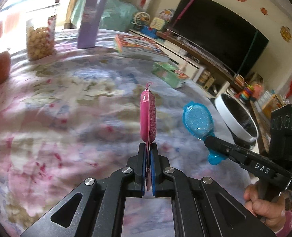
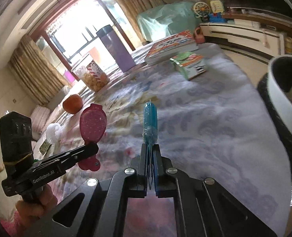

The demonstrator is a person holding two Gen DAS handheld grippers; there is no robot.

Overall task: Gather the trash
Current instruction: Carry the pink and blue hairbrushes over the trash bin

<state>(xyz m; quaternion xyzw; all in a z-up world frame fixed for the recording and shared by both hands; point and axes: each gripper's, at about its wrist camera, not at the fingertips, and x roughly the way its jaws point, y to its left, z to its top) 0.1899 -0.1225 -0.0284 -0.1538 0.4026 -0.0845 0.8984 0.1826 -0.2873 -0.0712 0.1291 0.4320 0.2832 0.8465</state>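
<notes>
Pink wrapper [image 1: 148,116], a flat oval packet with a glossy, dotted plastic face and a crimped tip, stands edge-on in the left tool [image 1: 148,148], pinched at its lower end between the blue pads. That tool angles downward over a tabletop [image 1: 67,108] covered in a soft floral cloth. At right, the right tool [image 1: 213,144] clamps the neck of a blue wrapper [image 1: 197,120], an oval, glittery translucent packet held clear of the cloth. A hand [image 1: 264,203] grips the black handle below it. Just beyond stands a round bin [image 1: 236,116] with a smooth white rim and dark liner.

From the right wrist, the right tool [image 2: 151,154] is closed on the blue wrapper [image 2: 149,118], seen edge-on and pointing forward over the cloth. At left, the left tool [image 2: 90,148] reaches in level, gripping the pink wrapper [image 2: 92,126] near its narrow end, its broad dotted face turned to the camera. A hand [image 2: 37,205] holds that handle. The bin [image 2: 284,98] sits at the right edge, near the blue wrapper.
</notes>
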